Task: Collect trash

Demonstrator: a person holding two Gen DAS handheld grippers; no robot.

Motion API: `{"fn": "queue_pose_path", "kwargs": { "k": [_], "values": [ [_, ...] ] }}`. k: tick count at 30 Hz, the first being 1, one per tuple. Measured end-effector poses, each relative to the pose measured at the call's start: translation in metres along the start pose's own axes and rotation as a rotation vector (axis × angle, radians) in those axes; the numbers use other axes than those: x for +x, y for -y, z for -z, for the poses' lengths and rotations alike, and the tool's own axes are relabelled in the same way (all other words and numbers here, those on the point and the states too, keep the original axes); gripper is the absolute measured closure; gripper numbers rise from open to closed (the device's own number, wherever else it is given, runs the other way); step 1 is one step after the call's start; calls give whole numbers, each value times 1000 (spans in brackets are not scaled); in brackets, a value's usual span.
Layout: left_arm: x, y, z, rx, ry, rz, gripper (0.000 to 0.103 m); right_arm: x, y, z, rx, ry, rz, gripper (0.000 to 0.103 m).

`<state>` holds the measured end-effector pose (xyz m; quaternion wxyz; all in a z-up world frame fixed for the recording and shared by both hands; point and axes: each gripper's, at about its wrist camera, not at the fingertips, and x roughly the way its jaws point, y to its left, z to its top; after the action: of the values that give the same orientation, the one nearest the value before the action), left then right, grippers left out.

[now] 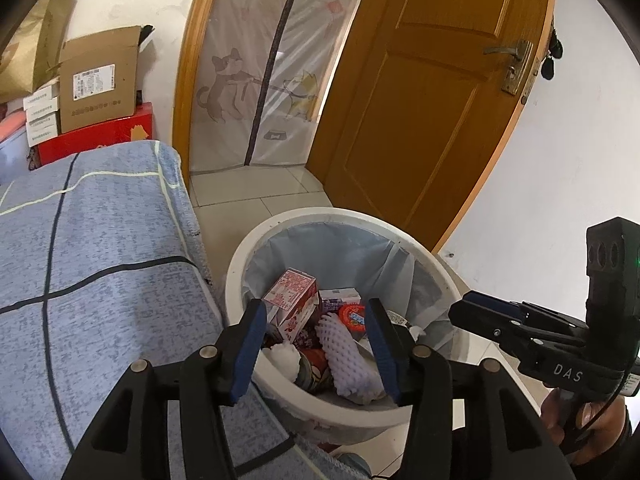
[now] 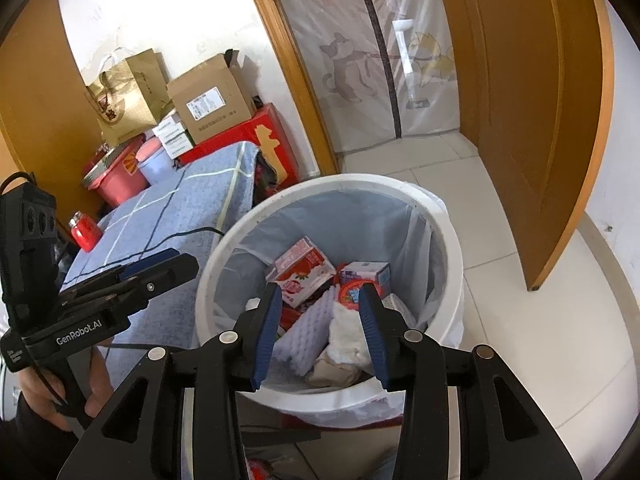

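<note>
bin (image 2: 450,248): smooth white plastic | door (image 1: 420,100): glossy wood | cover (image 1: 100,240): cloth

The left claw (image 1: 316,344) points forward and downward, its 2 blue-padded fingers (image 1: 250,350) spread wide with nothing pinched between them. The right claw (image 2: 322,334) tilts down the same way, its fingers (image 2: 370,334) parted and gripping nothing. Each claw shows side-on in the other's view, close beside it. A hand (image 2: 68,392) wraps the left claw's handle; the hand (image 1: 580,412) on the right handle is dim, so its grip is only probably a full fist.
</note>
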<state>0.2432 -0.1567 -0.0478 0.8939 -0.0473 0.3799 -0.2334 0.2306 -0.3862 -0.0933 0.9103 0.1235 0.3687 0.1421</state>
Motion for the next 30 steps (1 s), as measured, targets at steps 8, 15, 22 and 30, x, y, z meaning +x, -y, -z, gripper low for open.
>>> {"fn": "queue_pose_path", "kwargs": {
  "k": [8,15,22,30],
  "values": [
    [-40,5,13,-5,35,-34,52,-25,-24,12,-45,48,1,62],
    [-78,9,31,-8,60,-64,52,-49,-43,30,-87,76,-13,62],
    [-113,13,49,0,92,-118,52,-75,-61,47,-127,105,-17,62],
    [-141,15,76,1,102,-175,52,-91,-79,70,-179,101,-26,62]
  ]
}}
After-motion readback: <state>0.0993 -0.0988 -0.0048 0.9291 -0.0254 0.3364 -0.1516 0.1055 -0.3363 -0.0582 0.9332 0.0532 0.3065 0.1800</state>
